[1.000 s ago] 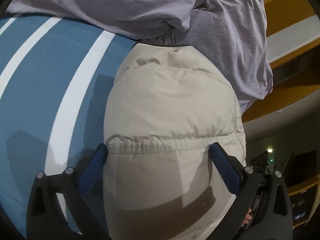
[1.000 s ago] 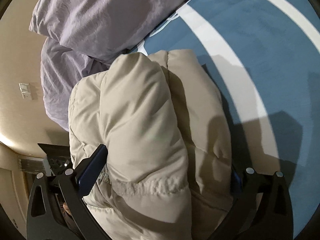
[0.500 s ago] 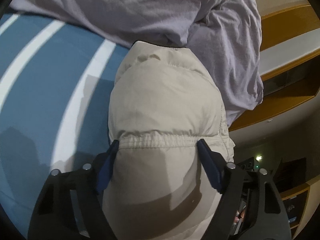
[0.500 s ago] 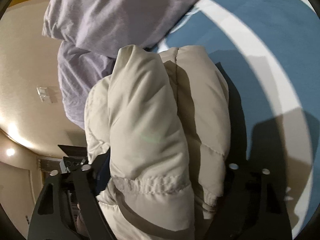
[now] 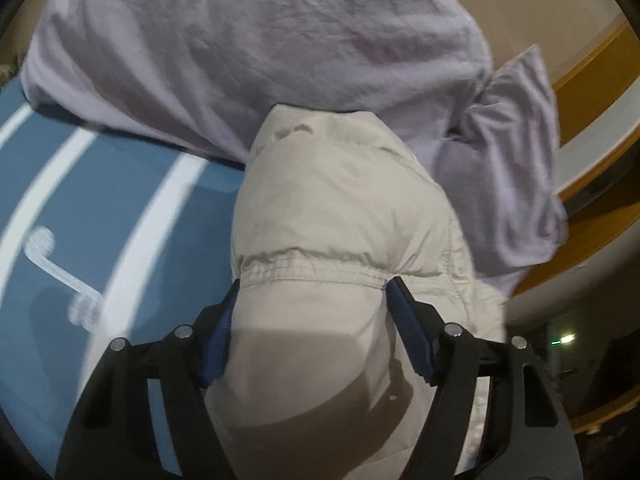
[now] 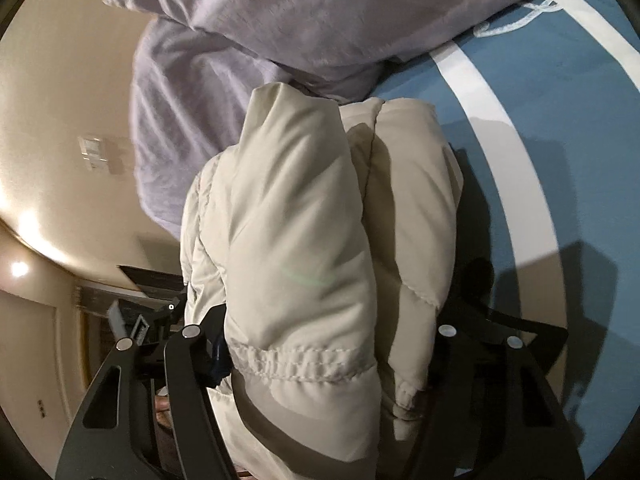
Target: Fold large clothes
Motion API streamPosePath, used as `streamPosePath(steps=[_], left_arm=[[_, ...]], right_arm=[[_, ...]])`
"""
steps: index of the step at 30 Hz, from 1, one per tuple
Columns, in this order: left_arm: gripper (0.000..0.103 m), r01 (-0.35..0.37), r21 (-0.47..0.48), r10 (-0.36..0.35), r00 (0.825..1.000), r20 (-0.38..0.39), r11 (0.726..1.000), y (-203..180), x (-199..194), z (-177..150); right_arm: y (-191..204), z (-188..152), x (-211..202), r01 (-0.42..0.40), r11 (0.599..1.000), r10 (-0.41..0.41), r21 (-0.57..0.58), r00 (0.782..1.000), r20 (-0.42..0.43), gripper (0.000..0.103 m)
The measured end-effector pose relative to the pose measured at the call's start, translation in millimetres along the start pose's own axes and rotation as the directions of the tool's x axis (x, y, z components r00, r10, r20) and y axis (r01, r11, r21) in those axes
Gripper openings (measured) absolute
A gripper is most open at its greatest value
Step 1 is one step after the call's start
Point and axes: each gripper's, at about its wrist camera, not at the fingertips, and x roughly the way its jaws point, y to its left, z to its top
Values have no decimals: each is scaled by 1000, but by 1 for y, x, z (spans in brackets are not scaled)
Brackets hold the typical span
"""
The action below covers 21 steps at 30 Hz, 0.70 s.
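A beige puffer jacket [image 5: 340,208] is bundled thick, lifted over a blue bedspread with white stripes [image 5: 100,200]. My left gripper [image 5: 316,332] is shut on the jacket at its elastic hem, blue pads [image 5: 408,328] pressing both sides. In the right wrist view the same jacket [image 6: 304,220] fills the middle. My right gripper [image 6: 320,356] is shut on its folded layers near the hem, and the padding hides its right finger's pad.
Lilac pillows [image 5: 260,52] lie against the jacket's far end; they also show in the right wrist view [image 6: 280,20]. A wooden headboard or shelf [image 5: 592,80] runs at the right. The bedspread [image 6: 560,140] extends to the right.
Both grippers have closed tighter on the jacket and lifted it. The views have tilted up toward the pillows and the wall.
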Motion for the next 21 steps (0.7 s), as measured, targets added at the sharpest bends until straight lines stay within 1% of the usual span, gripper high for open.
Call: streamPosePath(steps=[1,4,6,8,11,13,14,15,16,18,20,21], left_arm=[[71,-17,15,17,1000,6,1000,0,1,-1],[74,-50,60,48,998,38,997,-5,0,-4],[76,-94,100,87,994,64,991,-12,-2,-4],[77,-138,142,125,988,94,980,-18,-5,-3],[77,-175,178,153,980,131,968,-26,-8,-2],[77,-189,196,158,974,163,962,-34,-10,1],[79,-198,205,160,969,187,959,-39,-12,2],[80,-204,210,161,966,202,956,-42,-13,3],[83,-212,223,159,959,234,951,-48,-16,4],[85,-224,245,158,952,263,943,-58,-16,4],[88,-239,267,163,947,277,934,-67,-13,3],[88,-246,279,167,946,277,928,-71,-9,3]], right_arm=[[0,-1,2,18,1000,-18,3,1000,6,73],[0,-3,-3,59,998,-59,4,998,17,78],[1,-2,-12,87,996,-87,-4,996,28,79],[4,-2,-24,119,993,-118,-20,992,47,80],[13,-1,-36,175,983,-169,-59,982,84,80],[21,1,-39,221,971,-211,-90,971,110,80],[26,2,-40,253,961,-239,-109,962,130,80],[32,2,-41,293,947,-272,-130,949,156,80],[36,2,-43,325,934,-298,-149,937,181,80],[51,2,-47,421,888,-366,-186,890,271,80],[65,4,-45,471,856,-388,-215,859,334,80],[70,4,-45,484,844,-391,-233,850,352,80]])
